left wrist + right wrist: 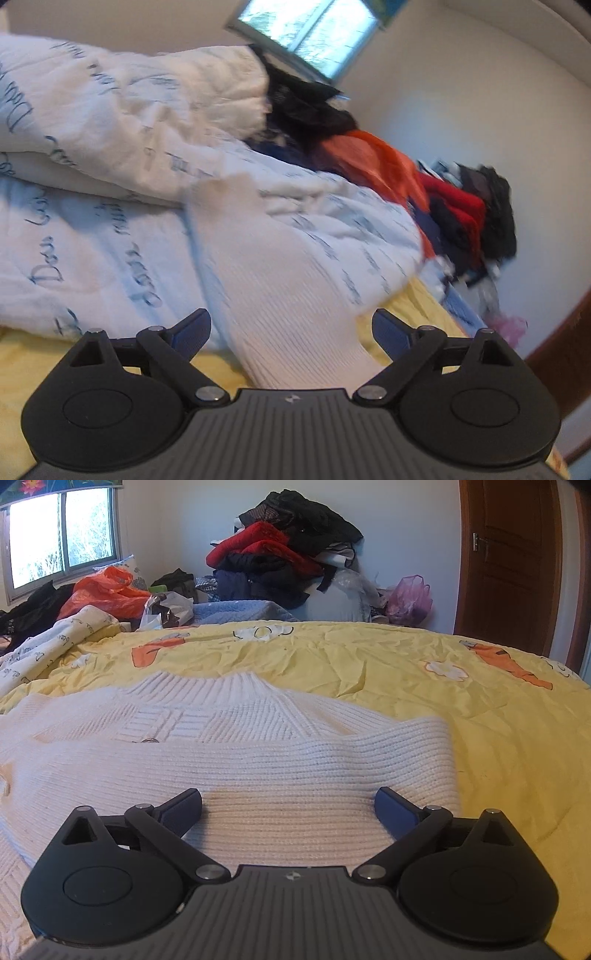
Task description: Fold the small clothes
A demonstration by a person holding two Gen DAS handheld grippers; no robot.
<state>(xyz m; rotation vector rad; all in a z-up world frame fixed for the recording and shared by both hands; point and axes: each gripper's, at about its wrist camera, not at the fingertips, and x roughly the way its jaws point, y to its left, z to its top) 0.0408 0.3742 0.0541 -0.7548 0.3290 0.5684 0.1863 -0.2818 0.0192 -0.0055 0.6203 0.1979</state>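
A white ribbed knit sweater [229, 760] lies on the yellow bedsheet [424, 664], collar towards the far side, one sleeve folded across its body. My right gripper [288, 806] hovers open just over the folded sleeve, its blue pads [393, 810] wide apart and gripping nothing. In the tilted, blurred left wrist view, a long white ribbed sleeve [273, 280] of the sweater runs away from my left gripper [291, 328], passing between the wide-apart blue pads [192, 332]. The pads do not press on it; the left gripper is open.
A white quilt with blue script [110, 155] is bunched on the bed beside the sleeve. A pile of black and red clothes [280, 554], an orange bag [107, 590], a blue blanket [236, 613] and a pink bag [410, 598] line the far wall. Brown door [509, 561] at right.
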